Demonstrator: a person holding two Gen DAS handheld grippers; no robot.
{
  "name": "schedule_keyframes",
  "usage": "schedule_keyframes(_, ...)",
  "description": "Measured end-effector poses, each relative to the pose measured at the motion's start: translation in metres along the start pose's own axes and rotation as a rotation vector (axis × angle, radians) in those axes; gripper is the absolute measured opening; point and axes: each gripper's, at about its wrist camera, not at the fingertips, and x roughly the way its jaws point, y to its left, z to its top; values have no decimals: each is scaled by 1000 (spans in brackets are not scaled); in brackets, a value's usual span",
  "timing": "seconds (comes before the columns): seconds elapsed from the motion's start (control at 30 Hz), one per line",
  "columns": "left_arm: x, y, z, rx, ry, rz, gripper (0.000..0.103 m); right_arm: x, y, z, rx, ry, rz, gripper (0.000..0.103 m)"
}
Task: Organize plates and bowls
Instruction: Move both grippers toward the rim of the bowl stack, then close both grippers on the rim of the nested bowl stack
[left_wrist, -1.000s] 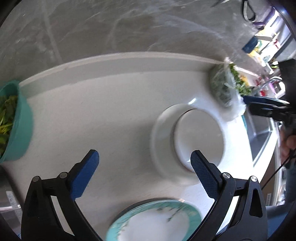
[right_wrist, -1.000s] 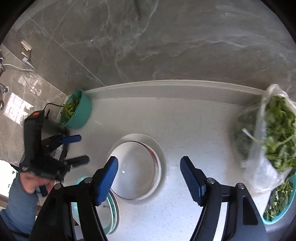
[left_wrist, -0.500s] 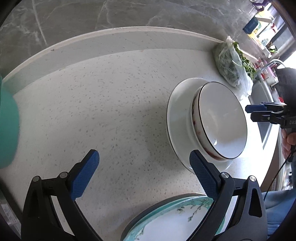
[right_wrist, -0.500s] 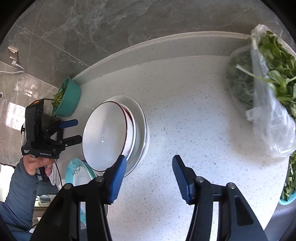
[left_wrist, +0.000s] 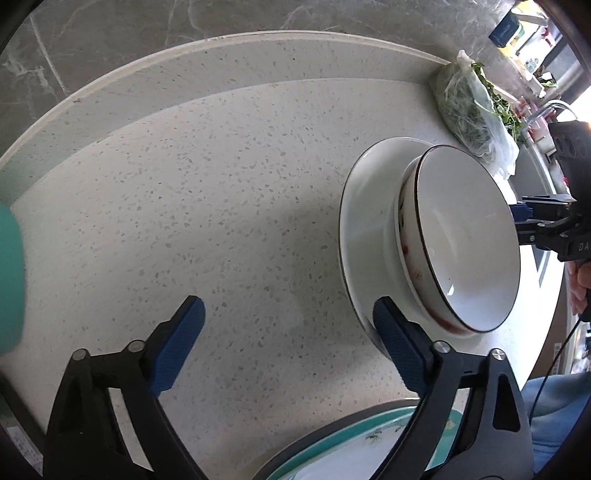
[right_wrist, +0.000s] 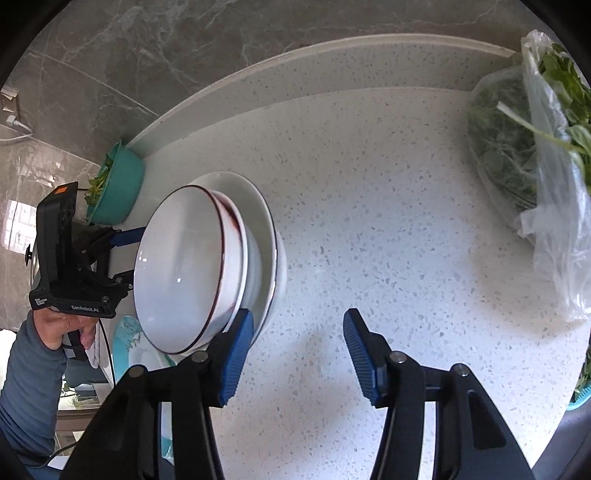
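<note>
Both grippers' fingers (left_wrist: 192, 321) gape wide (holding nothing), flanking stacked bowls (left_wrist: 469, 240) on bare counter (left_wrist: 240, 203).

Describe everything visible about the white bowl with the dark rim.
The white bowl is glossy, ceramic-looking, with a thin dark rim line and reddish marks on its outer wall. It looks empty, upright and nested in another white dish on a wide white plate on the speckled countertop. Neither gripper visibly touches it.

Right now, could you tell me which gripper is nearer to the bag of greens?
Right. The right gripper has the bag of greens close ahead on its right; the left gripper sits beyond the stacked bowls, farther off.
</note>
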Motion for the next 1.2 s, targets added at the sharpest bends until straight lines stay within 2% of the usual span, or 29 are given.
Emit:
schedule_keyframes(0.03,2,0,1,-1,0,-3,85,3,1,-1,-5,-4,-8,55)
schedule_keyframes(0.1,7,-3,5,3,1,-17,70,9,5,1,-28,-12,-26,55)
schedule_keyframes(0.13,9,-6,6,7,-1,-19,67,12,6,2,-36,-13,-32,55)
schedule_keyframes(0.3,16,-17,12,22,-19,-50,39,23,6,3,-21,-35,-15,47)
schedule_keyframes(0.4,15,-20,13,23,-31,-52,34,28,4,3,-9,-61,0,47)
schedule_keyframes(0.53,20,-20,12,5,-24,-78,33,35,2,3,13,-57,31,45)
schedule_keyframes(0.67,24,-26,10,10,-26,-76,32,37,3,4,28,-66,53,34)
schedule_keyframes(0.7,25,-27,10,7,-27,-83,29,37,3,5,30,-66,58,33)
schedule_keyframes(0.77,24,-26,11,2,-32,-106,22,38,6,6,23,-65,71,23)
schedule_keyframes(0.83,23,-30,12,12,-35,-111,14,37,10,6,9,-63,67,22)
schedule_keyframes(1.03,27,-38,17,10,-13,-45,11,37,16,5,2,-73,33,21)
schedule_keyframes(1.2,30,-44,21,-6,-13,-30,10,38,21,8,-2,-76,-4,19)
